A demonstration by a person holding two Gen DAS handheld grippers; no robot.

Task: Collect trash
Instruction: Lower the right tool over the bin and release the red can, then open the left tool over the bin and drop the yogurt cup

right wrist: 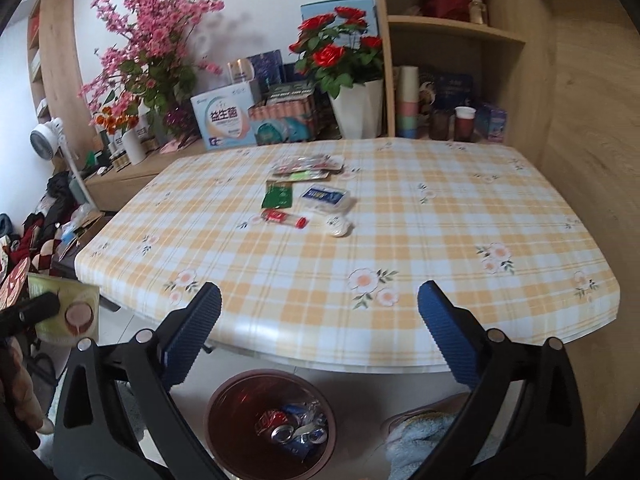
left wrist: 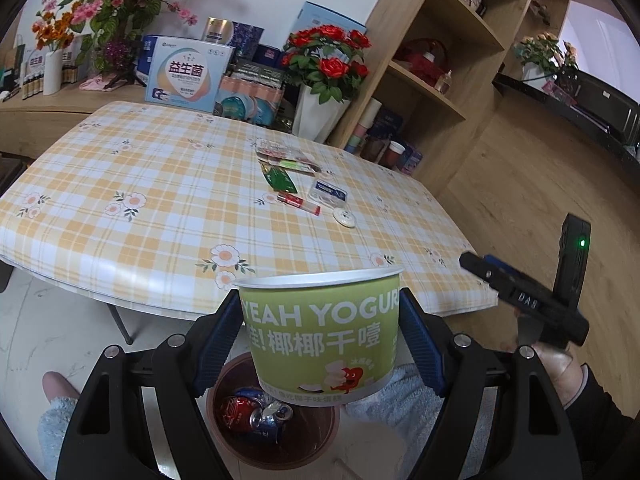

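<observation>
My left gripper [left wrist: 320, 320] is shut on a green yogurt cup [left wrist: 320, 340], upright between the blue pads [left wrist: 220, 336], just above a maroon trash bin [left wrist: 316, 436] on the floor. Crushed cans [left wrist: 252, 412] lie inside it. The cup also shows at the left edge of the right wrist view [right wrist: 68, 308]. My right gripper [right wrist: 320, 300] stands open and empty over the table's near edge, with the bin [right wrist: 236, 400] and cans [right wrist: 292, 428] below. On the table lie a green wrapper [right wrist: 278, 196], a red tube [right wrist: 282, 216], a blue-white packet [right wrist: 326, 196], a white round piece [right wrist: 338, 226] and several flat wrappers [right wrist: 308, 166].
The checked tablecloth table [right wrist: 440, 240] fills the middle. Behind it stand a white vase of red roses [right wrist: 356, 112], boxes [right wrist: 224, 120] and a wooden shelf unit [right wrist: 460, 32] with cups. A person's fluffy slipper [right wrist: 420, 436] sits right of the bin. Clutter lies on the floor at left [right wrist: 48, 220].
</observation>
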